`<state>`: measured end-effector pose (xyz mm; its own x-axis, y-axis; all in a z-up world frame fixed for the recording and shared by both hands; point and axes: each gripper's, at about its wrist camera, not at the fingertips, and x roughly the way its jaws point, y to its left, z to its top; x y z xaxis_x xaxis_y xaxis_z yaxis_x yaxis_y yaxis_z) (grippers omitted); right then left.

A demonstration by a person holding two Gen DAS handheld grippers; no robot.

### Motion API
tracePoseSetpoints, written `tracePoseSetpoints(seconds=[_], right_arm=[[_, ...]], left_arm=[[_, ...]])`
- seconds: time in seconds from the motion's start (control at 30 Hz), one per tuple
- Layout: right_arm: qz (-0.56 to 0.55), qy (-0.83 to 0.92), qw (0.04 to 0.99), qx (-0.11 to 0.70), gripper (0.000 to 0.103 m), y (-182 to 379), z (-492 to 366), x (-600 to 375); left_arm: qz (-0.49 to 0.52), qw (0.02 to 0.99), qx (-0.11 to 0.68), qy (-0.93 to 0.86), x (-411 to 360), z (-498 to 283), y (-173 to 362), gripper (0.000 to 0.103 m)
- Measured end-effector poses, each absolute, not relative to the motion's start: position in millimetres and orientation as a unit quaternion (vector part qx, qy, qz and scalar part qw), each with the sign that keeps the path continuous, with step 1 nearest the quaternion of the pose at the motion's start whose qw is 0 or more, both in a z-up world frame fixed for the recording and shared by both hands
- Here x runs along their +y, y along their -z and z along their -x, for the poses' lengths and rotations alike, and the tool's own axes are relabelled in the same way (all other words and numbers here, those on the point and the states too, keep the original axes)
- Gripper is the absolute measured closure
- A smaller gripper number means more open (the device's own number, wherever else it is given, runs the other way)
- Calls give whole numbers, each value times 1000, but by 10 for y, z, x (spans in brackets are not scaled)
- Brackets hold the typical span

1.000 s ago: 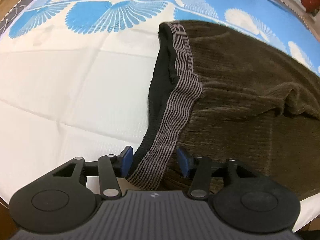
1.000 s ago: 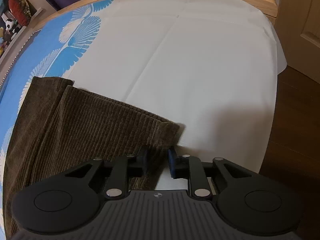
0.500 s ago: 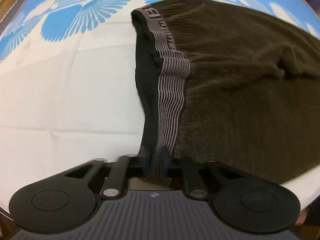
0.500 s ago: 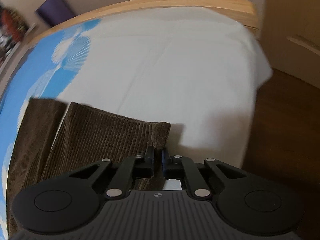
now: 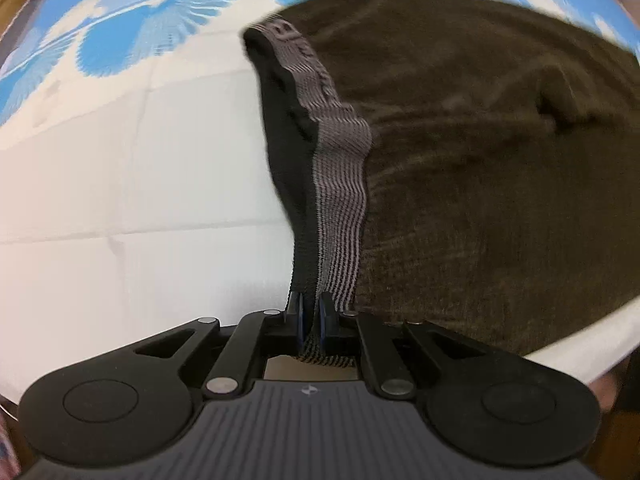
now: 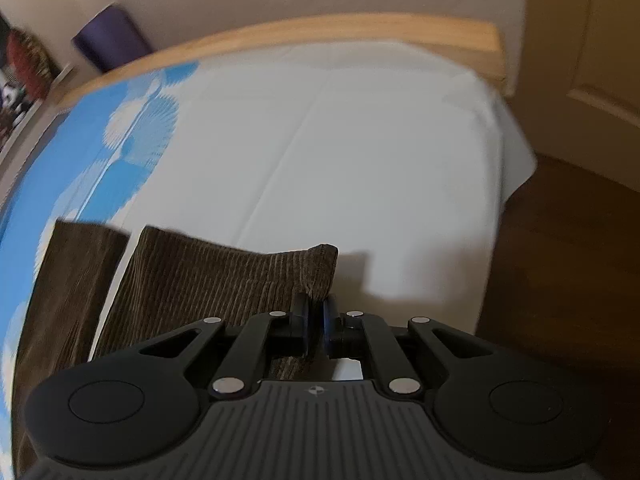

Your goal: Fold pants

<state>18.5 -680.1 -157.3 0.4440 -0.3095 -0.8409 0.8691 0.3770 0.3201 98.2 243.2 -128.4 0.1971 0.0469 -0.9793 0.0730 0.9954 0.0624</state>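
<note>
Brown corduroy pants (image 5: 480, 160) lie on a bed with a white and blue sheet. My left gripper (image 5: 311, 320) is shut on the grey striped waistband (image 5: 340, 184) at its near corner and lifts it off the sheet. My right gripper (image 6: 316, 322) is shut on the near corner of a pant leg hem (image 6: 316, 268), which is raised. The second leg (image 6: 72, 264) lies flat to the left of it.
The white sheet (image 6: 360, 160) spreads ahead of the right gripper to a wooden bed frame (image 6: 320, 32). The bed edge and dark wooden floor (image 6: 560, 260) are to the right. A purple object (image 6: 112, 40) stands by the wall.
The left gripper closed on the waistband and lifted it. The right gripper tightened on the hem corner and raised it, and both views tilted upward.
</note>
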Motion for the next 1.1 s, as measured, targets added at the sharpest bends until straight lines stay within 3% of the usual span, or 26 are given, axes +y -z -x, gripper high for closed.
tracePoseSetpoints(seconds=[0.07, 0.2, 0.27, 0.33, 0.63, 0.77, 0.9, 0.97, 1.1], right_arm=[[-396, 387, 750, 362, 96, 1602, -209, -6818], [-386, 385, 746, 383, 89, 1599, -267, -6766], [-356, 386, 767, 370, 67, 1469, -297, -6699], [-320, 375, 796, 353, 59, 1309, -366, -6589], [-267, 239, 890, 282, 58, 677, -670, -5944], [-247, 155, 921, 259, 57, 259, -801, -5564], [-199, 57, 944, 255, 45, -104, -905, -5055], [-182, 18, 948, 261, 39, -135, -934, -4832], [-163, -14, 943, 289, 39, 97, -1031, -4469]], left_arm=[[-65, 767, 639, 2, 2439, -993, 1324, 86], [-30, 801, 598, -10, 2551, -1054, 1112, 81], [-4, 824, 566, 17, 2498, -1075, 970, 72], [-2, 828, 558, 62, 2342, -1105, 941, 71], [-176, 738, 642, 107, 1766, -989, 1514, 64], [-147, 770, 613, 100, 1787, -1049, 1309, 64], [-88, 820, 557, 97, 1808, -1110, 978, 61], [-75, 842, 528, 87, 1797, -1123, 852, 55], [-54, 871, 486, 54, 1779, -1133, 689, 54]])
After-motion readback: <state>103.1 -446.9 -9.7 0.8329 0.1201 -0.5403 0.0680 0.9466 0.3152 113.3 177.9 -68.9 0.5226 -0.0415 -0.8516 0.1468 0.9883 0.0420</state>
